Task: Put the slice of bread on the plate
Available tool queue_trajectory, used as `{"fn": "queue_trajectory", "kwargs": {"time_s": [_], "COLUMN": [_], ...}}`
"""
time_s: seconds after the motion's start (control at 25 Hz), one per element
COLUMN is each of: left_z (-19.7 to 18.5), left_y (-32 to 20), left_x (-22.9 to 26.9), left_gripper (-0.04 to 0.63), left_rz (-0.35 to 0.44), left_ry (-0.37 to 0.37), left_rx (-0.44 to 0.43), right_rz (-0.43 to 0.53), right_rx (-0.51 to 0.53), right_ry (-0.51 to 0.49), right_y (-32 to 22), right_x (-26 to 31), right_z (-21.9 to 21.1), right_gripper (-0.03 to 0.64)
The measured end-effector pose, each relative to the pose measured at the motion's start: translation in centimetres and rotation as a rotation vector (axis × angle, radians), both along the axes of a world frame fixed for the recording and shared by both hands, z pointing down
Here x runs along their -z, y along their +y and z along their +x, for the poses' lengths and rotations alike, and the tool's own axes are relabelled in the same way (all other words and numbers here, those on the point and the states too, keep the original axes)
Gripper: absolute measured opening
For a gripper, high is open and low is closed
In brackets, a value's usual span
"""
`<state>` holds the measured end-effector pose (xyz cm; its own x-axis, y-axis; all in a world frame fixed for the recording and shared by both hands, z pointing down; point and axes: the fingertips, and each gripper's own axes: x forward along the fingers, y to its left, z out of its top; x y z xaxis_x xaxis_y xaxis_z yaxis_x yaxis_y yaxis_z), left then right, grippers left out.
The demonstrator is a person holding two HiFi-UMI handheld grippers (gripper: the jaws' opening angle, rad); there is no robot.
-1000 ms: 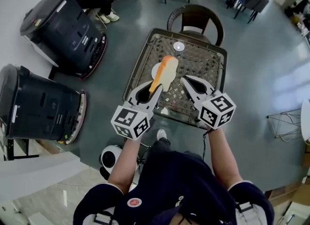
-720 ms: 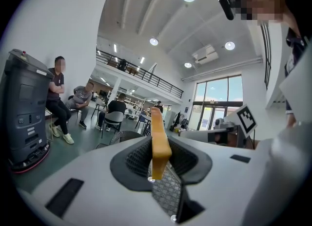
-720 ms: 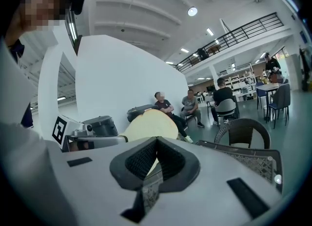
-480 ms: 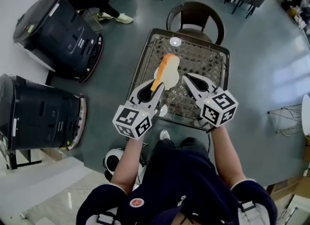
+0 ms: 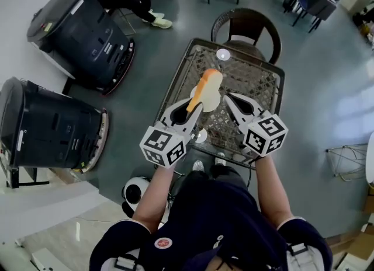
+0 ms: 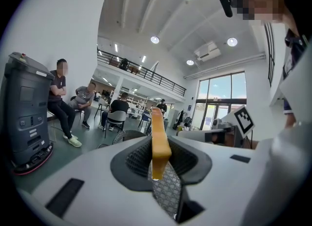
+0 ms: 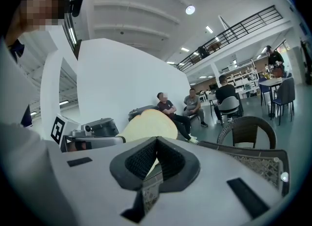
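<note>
Your left gripper is clamped on the slice of bread, which stands on edge over the plate, and your right gripper is closed and empty beside it, so go lower, tip the slice flat and centre it before releasing.

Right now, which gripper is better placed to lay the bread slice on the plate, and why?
Left: the left gripper grips the bread slice over the plate; the right gripper holds nothing.
</note>
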<state>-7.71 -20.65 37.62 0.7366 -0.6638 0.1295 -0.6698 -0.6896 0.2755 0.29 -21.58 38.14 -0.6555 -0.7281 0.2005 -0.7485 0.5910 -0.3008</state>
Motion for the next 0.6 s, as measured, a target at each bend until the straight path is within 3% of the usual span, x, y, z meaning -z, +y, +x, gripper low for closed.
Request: {"fn": "queue_trajectory", "kwargs": {"time_s": [0.32, 0.6], "left_z": [1.2, 2.0], "left_y": [-1.2, -2.3], "left_x": [-2.1, -5.7], "left_gripper": [0.092, 0.091], "left_rz": [-0.043, -0.118], "left_ry": [-0.025, -0.038], "left_rx": [0.051, 0.069], "right_rz": [-0.017, -0.061], "right_rx": [0.032, 0.057], "right_ry": [-0.027, 0.015], "right_y": [-1.3, -2.1], "right_x": [-1.3, -4.5], "right_z": [1.5, 2.1], "right_gripper": [0.008, 0.008]}}
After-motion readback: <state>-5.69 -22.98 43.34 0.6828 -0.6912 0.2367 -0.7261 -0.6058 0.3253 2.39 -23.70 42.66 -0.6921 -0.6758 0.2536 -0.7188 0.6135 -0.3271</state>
